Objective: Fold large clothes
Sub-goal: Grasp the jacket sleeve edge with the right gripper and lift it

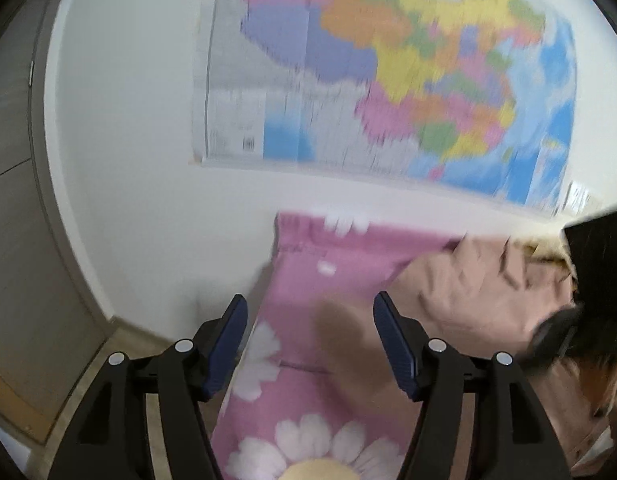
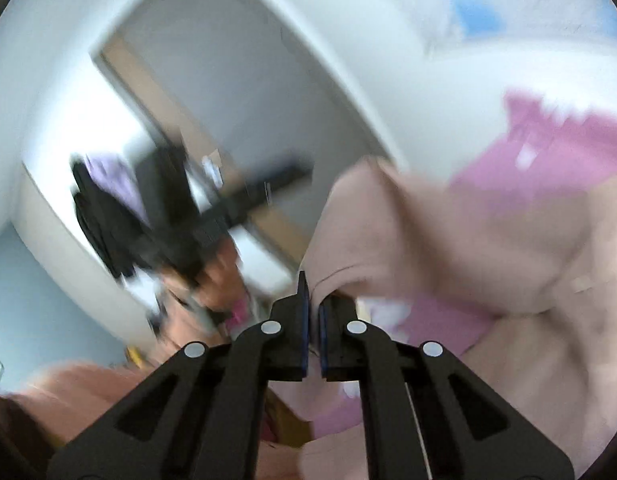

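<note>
The left gripper (image 1: 310,308) points level toward a white wall, its blue-padded fingers (image 1: 228,344) spread wide with nothing between them. Below and ahead of it lies a pink bedspread with white daisies (image 1: 308,380), and the beige garment (image 1: 480,280) is heaped on that bedspread at about two o'clock. The right gripper (image 2: 313,300) tilts upward, its fingers pressed nearly together and pinching an edge of the beige garment, which drapes away toward three o'clock over the pink bedspread. Only the left wrist view shows a colourful wall map (image 1: 388,72) at twelve o'clock. Only the right wrist view shows a doorway (image 2: 228,92) at eleven o'clock and the left gripper as a blurred black shape at nine o'clock.
</note>
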A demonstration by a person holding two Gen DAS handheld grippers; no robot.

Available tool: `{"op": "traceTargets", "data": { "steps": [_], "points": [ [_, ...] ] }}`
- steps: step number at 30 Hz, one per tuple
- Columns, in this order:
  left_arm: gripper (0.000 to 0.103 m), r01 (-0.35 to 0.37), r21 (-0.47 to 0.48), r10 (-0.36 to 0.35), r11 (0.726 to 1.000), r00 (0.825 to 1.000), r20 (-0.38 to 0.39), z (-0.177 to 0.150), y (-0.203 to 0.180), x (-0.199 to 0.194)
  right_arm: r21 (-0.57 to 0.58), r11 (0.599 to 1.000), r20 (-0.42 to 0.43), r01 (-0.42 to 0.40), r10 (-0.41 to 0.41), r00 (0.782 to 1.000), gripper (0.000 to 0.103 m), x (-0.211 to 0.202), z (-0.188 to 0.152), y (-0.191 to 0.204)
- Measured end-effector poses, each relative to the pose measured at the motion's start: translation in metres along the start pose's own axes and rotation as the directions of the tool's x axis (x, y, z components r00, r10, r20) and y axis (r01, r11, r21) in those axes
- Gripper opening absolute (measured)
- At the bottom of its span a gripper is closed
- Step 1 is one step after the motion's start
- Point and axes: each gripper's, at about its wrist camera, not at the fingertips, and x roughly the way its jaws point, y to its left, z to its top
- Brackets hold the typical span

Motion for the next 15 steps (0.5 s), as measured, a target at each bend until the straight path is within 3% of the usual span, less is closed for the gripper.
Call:
{"op": "traceTargets", "data": {
  "steps": [3,6,7,9,11,13,14,15],
  "points": [
    [0.063,0.043,0.037,-0.043,0.998,0.999,0.006,0.002,-0.02,0.007,0.026,0.998,0.185,0.058,-0.062,0.981,0.004,-0.096,0.01,-0.005],
    [0.063,0.095,0.078,-0.092,0.992,0.995,-0.039,-0.004,-0.046,0.03,0.154,0.971,0.335,0.181,-0.223,0.916,0.004,-0.192,-0.003,-0.035],
    [0.063,0.117,0.098,-0.11,0.988,0.992,-0.068,-0.008,-0.059,0.043,0.191,0.958,0.346,0.214,-0.27,0.898,0.004,-0.21,-0.011,-0.044],
    [0.063,0.183,0.126,-0.165,0.975,0.977,-0.136,-0.018,-0.085,0.069,0.306,0.905,0.334,0.294,-0.392,0.857,0.005,-0.244,-0.04,-0.069],
    [0.063,0.237,0.155,-0.207,0.959,0.961,-0.184,-0.027,-0.109,0.089,0.4,0.847,0.275,0.351,-0.476,0.835,0.008,-0.257,-0.067,-0.095],
    [0.063,0.264,0.201,-0.211,0.943,0.945,-0.249,-0.04,-0.137,0.114,0.503,0.765,0.177,0.403,-0.547,0.818,0.011,-0.259,-0.099,-0.127],
    [0.063,0.28,0.214,-0.217,0.936,0.936,-0.278,-0.047,-0.147,0.124,0.534,0.726,0.139,0.434,-0.582,0.801,0.012,-0.26,-0.11,-0.138],
    [0.063,0.299,0.222,-0.225,0.928,0.925,-0.305,-0.052,-0.156,0.134,0.563,0.683,0.105,0.465,-0.618,0.78,0.019,-0.262,-0.121,-0.147]
  ]
}}
